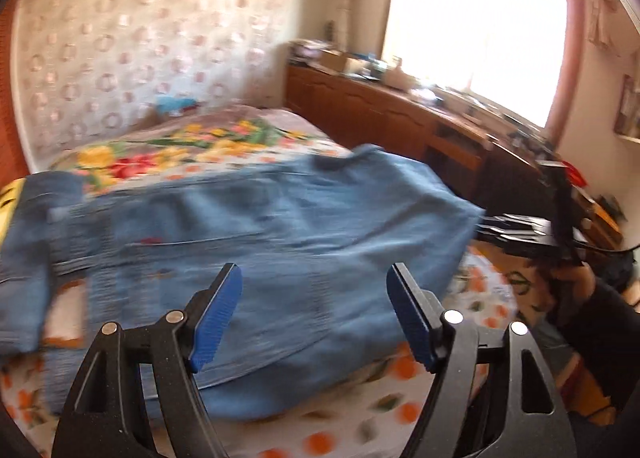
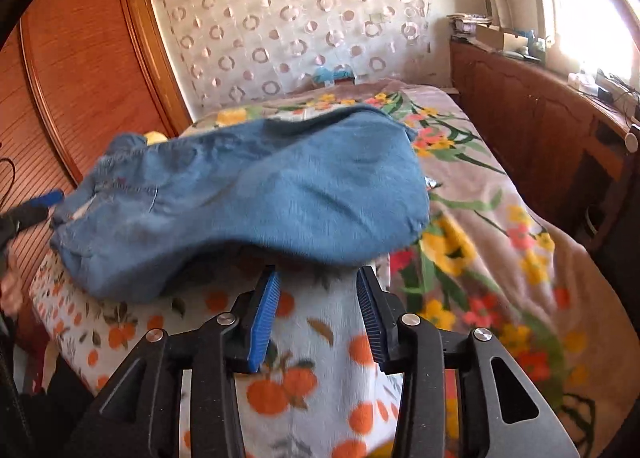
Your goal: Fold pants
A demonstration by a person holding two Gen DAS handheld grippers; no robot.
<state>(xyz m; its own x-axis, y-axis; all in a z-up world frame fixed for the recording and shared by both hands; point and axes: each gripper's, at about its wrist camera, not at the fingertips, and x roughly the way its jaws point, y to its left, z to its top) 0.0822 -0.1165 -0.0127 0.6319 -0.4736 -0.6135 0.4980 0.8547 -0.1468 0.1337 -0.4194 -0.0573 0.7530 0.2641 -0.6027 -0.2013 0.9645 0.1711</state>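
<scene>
Blue pants lie doubled over at frame centre on the bed. Left gripper and right gripper gape empty. Further folding and flattening judged outstanding.

Floral bedspread, wooden wardrobe

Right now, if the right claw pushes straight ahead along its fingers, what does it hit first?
Most likely the near edge of the blue jeans, which hang just past the open right claw above the orange-print blanket. Nothing is between the pads. Depth is unclear, so it may slip under the fabric.
</scene>
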